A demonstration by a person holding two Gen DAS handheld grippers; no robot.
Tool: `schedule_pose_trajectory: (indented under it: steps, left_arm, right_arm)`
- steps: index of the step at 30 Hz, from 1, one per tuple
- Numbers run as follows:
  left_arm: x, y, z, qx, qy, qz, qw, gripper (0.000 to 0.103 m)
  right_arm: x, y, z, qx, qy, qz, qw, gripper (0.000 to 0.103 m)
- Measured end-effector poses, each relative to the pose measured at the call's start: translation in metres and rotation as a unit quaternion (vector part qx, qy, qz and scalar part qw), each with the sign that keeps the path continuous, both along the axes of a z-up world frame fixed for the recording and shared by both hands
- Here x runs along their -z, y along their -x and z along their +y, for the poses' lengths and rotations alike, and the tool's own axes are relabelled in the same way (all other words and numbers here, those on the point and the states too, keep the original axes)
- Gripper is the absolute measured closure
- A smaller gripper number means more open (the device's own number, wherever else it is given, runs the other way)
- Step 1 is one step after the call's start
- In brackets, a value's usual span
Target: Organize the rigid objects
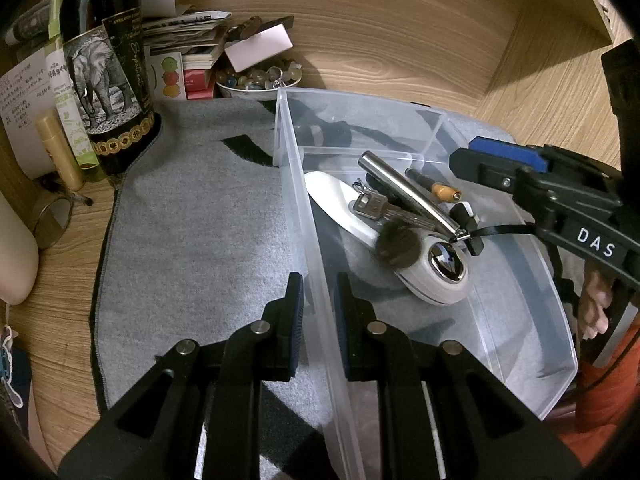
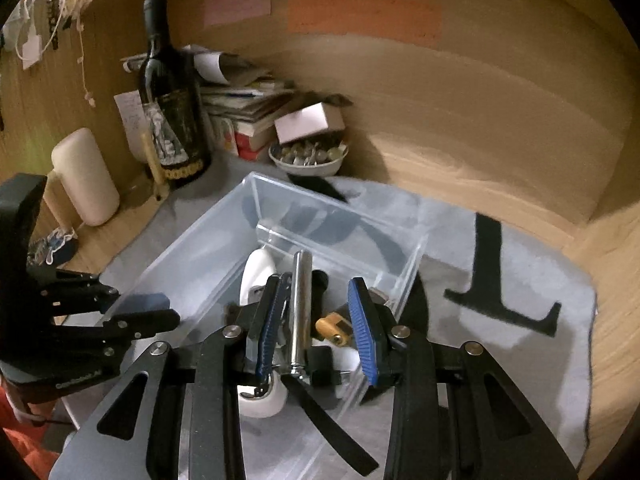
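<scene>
A clear plastic bin [image 1: 532, 320] sits on a grey mat [image 1: 192, 240]. In it lie a white oblong device [image 1: 424, 268], a key [image 1: 372, 204], a silver metal tube [image 1: 408, 192] with a black strap, a dark brush head [image 1: 400, 246] and a small yellow-tipped piece [image 1: 446, 191]. My left gripper [image 1: 319, 300] straddles the bin's left wall, jaws nearly closed on it. My right gripper [image 2: 320, 328] is open above the bin's contents, the silver tube [image 2: 301, 304] between its fingers, nothing held. It shows in the left wrist view [image 1: 500, 164] over the bin's right side.
A dark wine bottle [image 1: 108, 72] with an elephant label stands at the back left, beside a cream cylinder [image 2: 86, 176]. A stack of papers and books [image 2: 244, 96] and a bowl of beads [image 1: 256, 80] sit behind the bin. Wooden walls [image 2: 480, 120] enclose the desk.
</scene>
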State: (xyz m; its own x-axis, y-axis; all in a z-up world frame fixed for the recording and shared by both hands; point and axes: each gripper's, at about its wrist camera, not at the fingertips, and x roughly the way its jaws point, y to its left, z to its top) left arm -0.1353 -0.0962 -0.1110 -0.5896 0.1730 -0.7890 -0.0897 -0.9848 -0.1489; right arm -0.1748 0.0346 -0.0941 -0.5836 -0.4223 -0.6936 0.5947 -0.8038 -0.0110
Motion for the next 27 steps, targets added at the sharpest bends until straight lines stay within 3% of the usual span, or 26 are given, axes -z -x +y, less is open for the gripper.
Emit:
schedule_pose_trajectory:
  steps: [8,10,13,16,17,19,21,25,27]
  left_arm:
    - [0.0,0.0,0.0,0.0,0.0,0.0,1.0,0.089]
    - [0.0,0.0,0.001,0.0,0.001,-0.001,1.0,0.089]
    - [-0.003,-0.003,0.002,-0.001,0.008,0.007,0.9999,0.089]
    - [-0.013,-0.008,0.003,-0.007,0.02,0.026,0.9994,0.087]
    - [-0.018,-0.011,0.003,-0.011,0.023,0.035,0.9991,0.085]
    - [-0.028,-0.018,0.003,-0.021,0.021,0.057,0.998,0.065]
    - [-0.038,-0.026,0.005,-0.03,0.023,0.083,0.9958,0.055]
    - [-0.058,-0.043,0.014,-0.034,0.032,0.134,0.9899,0.041]
    - [-0.068,-0.053,0.019,-0.034,0.034,0.159,0.9861,0.04]
  right_arm:
    - [-0.014,-0.006,0.016,0.016,0.022,0.007,1.0,0.072]
    - [-0.018,-0.009,0.022,0.022,0.029,0.01,0.999,0.068]
    - [-0.023,-0.015,0.03,0.032,0.034,0.022,0.999,0.054]
    - [-0.03,-0.024,0.038,0.04,0.039,0.038,0.998,0.051]
    - [-0.033,-0.026,0.041,0.042,0.042,0.042,0.997,0.05]
    - [-0.038,-0.03,0.046,0.047,0.049,0.049,0.997,0.044]
    - [-0.043,-0.038,0.052,0.053,0.062,0.062,0.995,0.028]
    - [-0.053,-0.055,0.061,0.058,0.078,0.089,0.991,0.022]
    - [-0.058,-0.064,0.065,0.057,0.084,0.097,0.99,0.021]
